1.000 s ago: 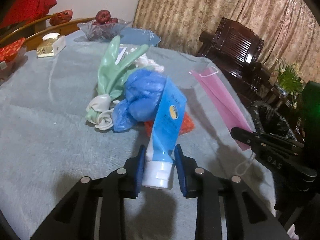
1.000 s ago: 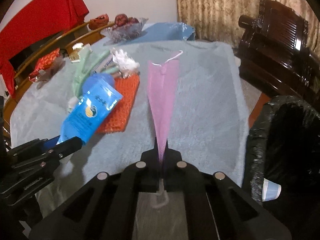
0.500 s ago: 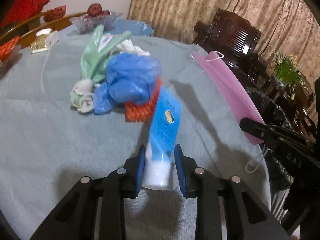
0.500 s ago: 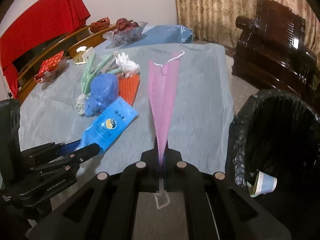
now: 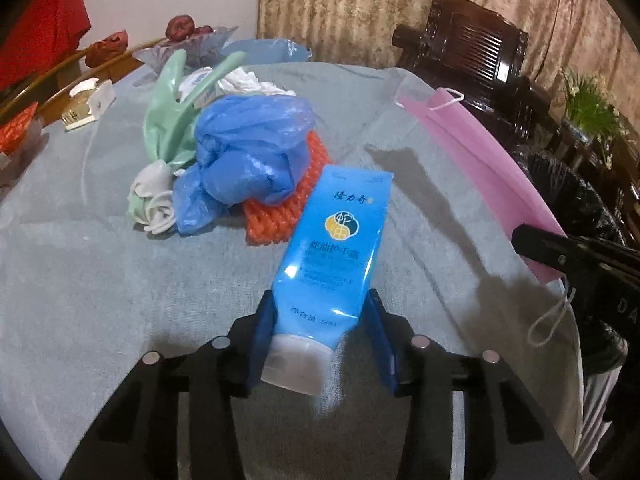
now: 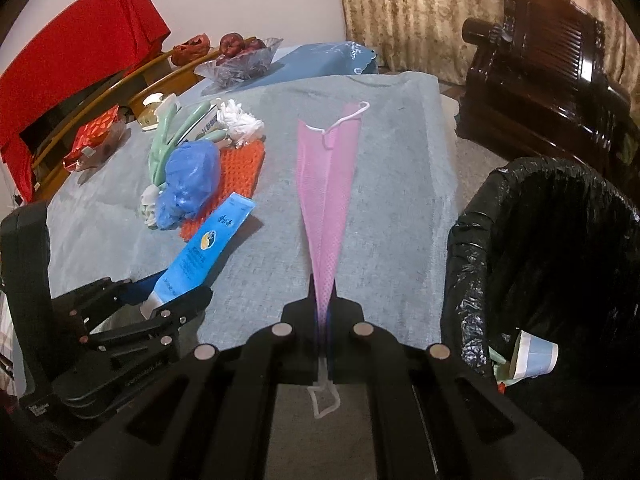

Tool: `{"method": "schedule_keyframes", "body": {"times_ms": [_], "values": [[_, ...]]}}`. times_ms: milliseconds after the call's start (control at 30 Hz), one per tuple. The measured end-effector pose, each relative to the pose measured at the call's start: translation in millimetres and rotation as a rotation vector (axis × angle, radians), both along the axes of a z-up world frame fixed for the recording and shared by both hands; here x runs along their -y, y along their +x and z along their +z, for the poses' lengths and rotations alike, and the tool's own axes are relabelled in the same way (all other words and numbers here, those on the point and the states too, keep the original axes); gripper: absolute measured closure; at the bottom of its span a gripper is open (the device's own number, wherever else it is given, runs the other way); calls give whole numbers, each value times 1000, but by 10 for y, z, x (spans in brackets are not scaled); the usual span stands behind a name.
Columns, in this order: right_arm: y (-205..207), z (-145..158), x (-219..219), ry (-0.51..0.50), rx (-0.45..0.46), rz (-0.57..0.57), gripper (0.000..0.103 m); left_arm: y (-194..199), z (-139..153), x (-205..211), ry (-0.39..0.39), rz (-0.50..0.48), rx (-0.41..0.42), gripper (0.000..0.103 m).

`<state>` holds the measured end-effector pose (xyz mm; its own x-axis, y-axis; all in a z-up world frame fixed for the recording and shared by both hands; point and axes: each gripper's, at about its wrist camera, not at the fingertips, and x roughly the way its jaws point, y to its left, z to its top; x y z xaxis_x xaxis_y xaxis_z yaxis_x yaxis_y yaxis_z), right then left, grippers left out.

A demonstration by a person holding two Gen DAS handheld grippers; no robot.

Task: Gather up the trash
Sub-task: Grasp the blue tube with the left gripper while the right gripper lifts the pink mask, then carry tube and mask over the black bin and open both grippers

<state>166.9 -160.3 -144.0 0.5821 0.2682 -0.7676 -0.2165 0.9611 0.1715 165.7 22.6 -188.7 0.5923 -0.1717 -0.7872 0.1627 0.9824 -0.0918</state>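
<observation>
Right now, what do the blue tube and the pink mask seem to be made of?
The blue tube looks like glossy soft plastic: light glints on its printed skin, and its cap is a duller white. The pink mask looks like matte non-woven fabric: a fine dotted texture, soft folds, and thin white ear loops.

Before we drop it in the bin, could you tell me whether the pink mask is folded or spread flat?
Folded: the pink mask is creased lengthwise into a narrow wedge, its near end pinched in the right gripper.

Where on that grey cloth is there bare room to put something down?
Bare cloth lies left of the blue bag and green glove, and between the orange mesh and pink mask. The trash pile itself is crowded.
</observation>
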Motion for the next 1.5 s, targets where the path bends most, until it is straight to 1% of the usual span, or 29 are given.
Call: {"method": "schedule_keyframes", "body": {"times_ms": [133, 233, 467, 733, 867, 1133, 1367, 1500], "values": [[-16, 41, 4, 6, 10, 4, 101, -19, 30, -50, -41, 20, 1, 59], [-33, 113, 29, 12, 29, 3, 101, -50, 117, -57, -53, 21, 22, 59], [-98, 348, 142, 28, 82, -10, 101, -77, 424, -10, -71, 13, 86, 59], [-219, 639, 406, 35, 152, -50, 101, -65, 790, 178, -90, -20, 175, 59], [-301, 770, 598, 27, 187, -78, 101, -36, 917, 331, -103, -44, 202, 59], [-482, 965, 1103, 8, 238, -169, 101, -23, 1111, 806, -135, -121, 245, 59], [-658, 1002, 1599, -2, 259, -274, 101, -24, 1213, 1291, -167, -216, 276, 59], [-739, 965, 1859, -16, 258, -322, 101, -20, 1222, 1568, -183, -266, 275, 59]]}}
